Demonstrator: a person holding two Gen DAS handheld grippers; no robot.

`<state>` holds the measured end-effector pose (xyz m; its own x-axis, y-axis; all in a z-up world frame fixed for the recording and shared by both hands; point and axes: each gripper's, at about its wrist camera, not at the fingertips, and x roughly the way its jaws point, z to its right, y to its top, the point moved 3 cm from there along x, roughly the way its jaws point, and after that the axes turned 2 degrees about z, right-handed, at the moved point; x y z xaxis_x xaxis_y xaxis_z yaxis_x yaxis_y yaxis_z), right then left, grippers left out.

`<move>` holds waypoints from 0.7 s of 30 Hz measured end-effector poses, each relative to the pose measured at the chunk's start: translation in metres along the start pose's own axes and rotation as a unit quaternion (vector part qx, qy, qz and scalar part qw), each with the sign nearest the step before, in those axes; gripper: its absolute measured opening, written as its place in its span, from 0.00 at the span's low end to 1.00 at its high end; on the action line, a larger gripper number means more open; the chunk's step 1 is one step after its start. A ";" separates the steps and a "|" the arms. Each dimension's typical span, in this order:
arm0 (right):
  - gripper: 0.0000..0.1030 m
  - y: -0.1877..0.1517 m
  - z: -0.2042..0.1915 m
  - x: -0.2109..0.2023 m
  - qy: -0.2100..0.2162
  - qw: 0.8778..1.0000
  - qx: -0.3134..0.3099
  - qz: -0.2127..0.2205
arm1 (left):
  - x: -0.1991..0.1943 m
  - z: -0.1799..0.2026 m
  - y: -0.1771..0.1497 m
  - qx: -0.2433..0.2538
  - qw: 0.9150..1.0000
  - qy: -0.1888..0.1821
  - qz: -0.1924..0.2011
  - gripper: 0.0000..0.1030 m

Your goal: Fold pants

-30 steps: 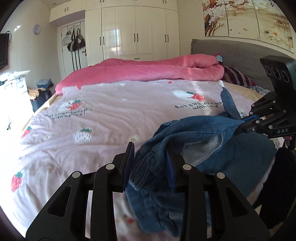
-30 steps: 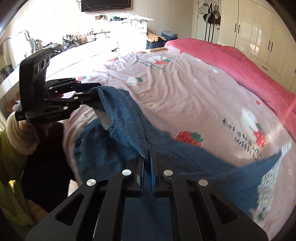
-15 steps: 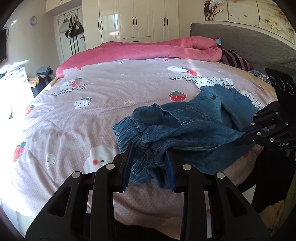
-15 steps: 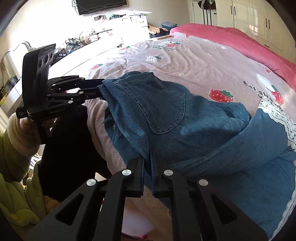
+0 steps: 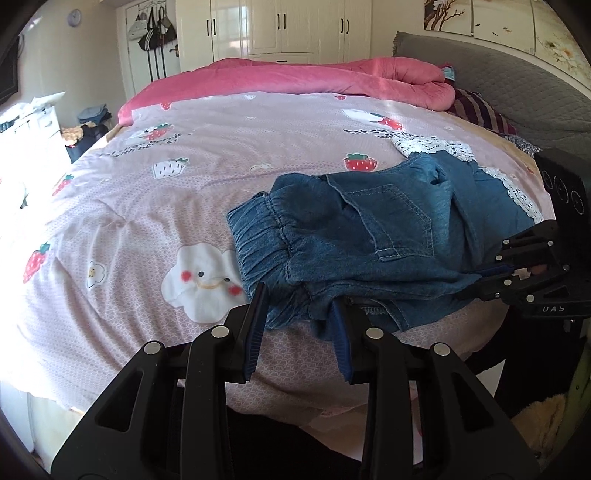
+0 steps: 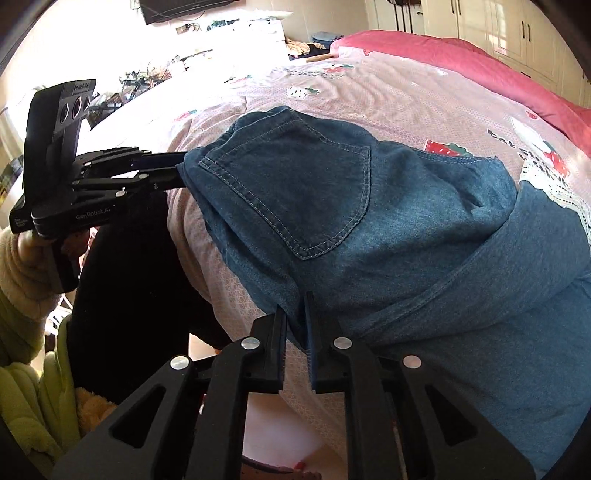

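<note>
Denim pants [image 5: 373, 236] lie bunched on the bed [image 5: 155, 206] near its front edge, back pocket up, elastic waistband toward 9 o'clock. Left gripper [image 5: 299, 314]: jaws part-way apart with a fold of waistband denim between them, gripping it. Right gripper [image 6: 295, 325]: jaws nearly closed, pinching the pants' edge; it also shows at 3 o'clock in the left view. Lace-trimmed hem [image 5: 436, 146] at 1 o'clock. Pink quilt [image 5: 295, 77] heaped along the far side, white wardrobe [image 5: 280, 29] behind at 12 o'clock. Grey headboard [image 5: 491, 77] at 2 o'clock.
</note>
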<state>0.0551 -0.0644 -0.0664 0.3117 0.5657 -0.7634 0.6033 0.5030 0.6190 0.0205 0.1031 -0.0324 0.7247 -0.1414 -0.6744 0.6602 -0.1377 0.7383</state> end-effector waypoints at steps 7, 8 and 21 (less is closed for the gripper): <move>0.14 -0.003 -0.004 0.007 0.001 1.000 0.003 0.000 | -0.014 -0.015 -0.010 -0.021 1.000 0.010 -0.013 0.36; 0.14 -0.003 -0.003 0.007 0.003 1.000 0.006 -0.001 | -0.017 -0.018 -0.011 -0.025 1.000 0.012 -0.013 0.37; 0.16 -0.007 0.001 0.005 0.013 1.000 0.026 0.003 | -0.028 0.031 0.038 0.010 0.998 -0.033 0.043 0.27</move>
<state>0.0532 -0.0657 -0.0751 0.2968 0.5858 -0.7542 0.6396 0.4645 0.6125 0.0195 0.0713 0.0142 0.7634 -0.2184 -0.6079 0.5913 -0.1426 0.7937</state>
